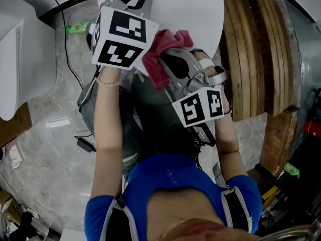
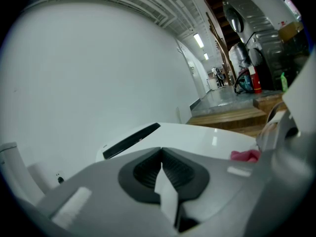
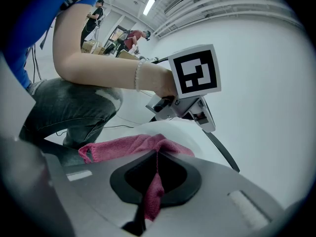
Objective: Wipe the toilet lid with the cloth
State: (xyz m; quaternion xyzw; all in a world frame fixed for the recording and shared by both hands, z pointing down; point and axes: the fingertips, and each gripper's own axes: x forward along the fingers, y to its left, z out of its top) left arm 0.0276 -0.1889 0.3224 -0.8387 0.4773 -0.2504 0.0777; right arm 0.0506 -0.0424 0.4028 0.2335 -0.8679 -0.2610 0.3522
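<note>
- White, smooth, rounded toilet lid (image 1: 195, 9) lay beneath both grippers.
- Grey left gripper (image 2: 160, 154) was over the lid, its jaws pressed together with nothing between them.
- Grey right gripper (image 3: 157, 154) had its jaws clamped on the cloth.
- Pink knitted cloth (image 3: 133, 144) lay bunched on the lid's near edge.

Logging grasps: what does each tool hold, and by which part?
The right tool pinches the pink knitted cloth by a bunched fold; the rest lies on the white toilet lid. The left tool is shut on nothing.
</note>
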